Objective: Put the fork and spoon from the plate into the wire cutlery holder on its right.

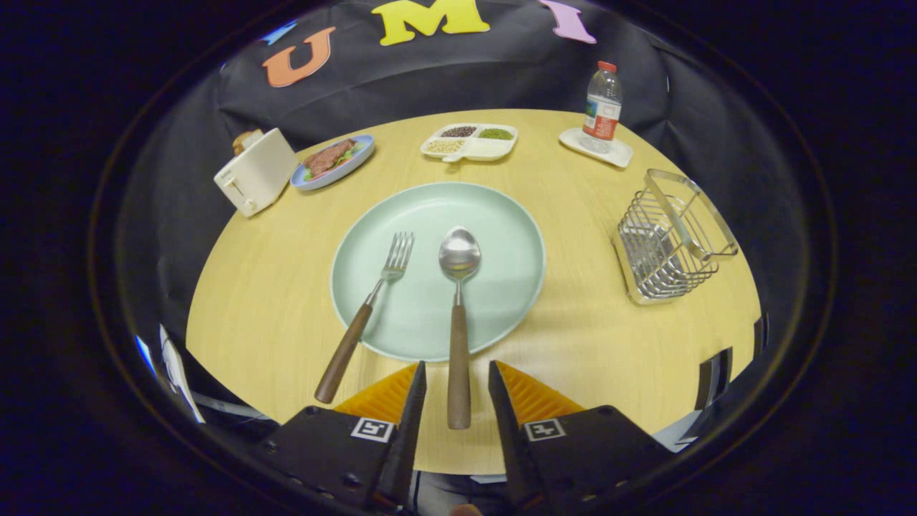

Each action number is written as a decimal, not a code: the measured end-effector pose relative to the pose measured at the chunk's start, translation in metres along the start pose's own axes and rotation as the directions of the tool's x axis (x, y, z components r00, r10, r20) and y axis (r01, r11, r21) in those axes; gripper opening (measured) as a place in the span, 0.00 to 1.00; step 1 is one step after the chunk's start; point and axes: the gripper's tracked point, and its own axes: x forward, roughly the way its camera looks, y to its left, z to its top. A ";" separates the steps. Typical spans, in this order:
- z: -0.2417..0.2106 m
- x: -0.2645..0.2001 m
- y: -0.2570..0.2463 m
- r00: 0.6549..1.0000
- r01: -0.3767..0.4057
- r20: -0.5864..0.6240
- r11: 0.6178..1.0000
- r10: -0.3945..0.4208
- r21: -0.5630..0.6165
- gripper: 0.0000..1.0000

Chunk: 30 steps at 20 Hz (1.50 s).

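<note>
Claw (457,380) apart, straddling my spoon (458,315) handle; fork (369,308) on plate (501,215) too; holder (670,240) empty, nothing moved.

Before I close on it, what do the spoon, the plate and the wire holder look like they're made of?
Spoon: shiny metal bowl with mirror glints, brown handle that looks like wood, lying between the open gripper fingers. Plate: pale green, matte and smooth, perhaps ceramic or melamine; I can't tell which. Wire cutlery holder: bright chromed-looking metal wire, with a reflective base.
</note>
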 end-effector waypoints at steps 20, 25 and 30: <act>0.028 -0.043 -0.010 0.986 -0.166 0.030 0.977 0.164 0.134 0.00; 0.060 -0.086 -0.037 0.985 -0.145 0.116 0.981 0.131 0.128 0.00; 0.087 -0.115 -0.096 0.985 -0.061 0.168 0.987 0.035 0.150 0.00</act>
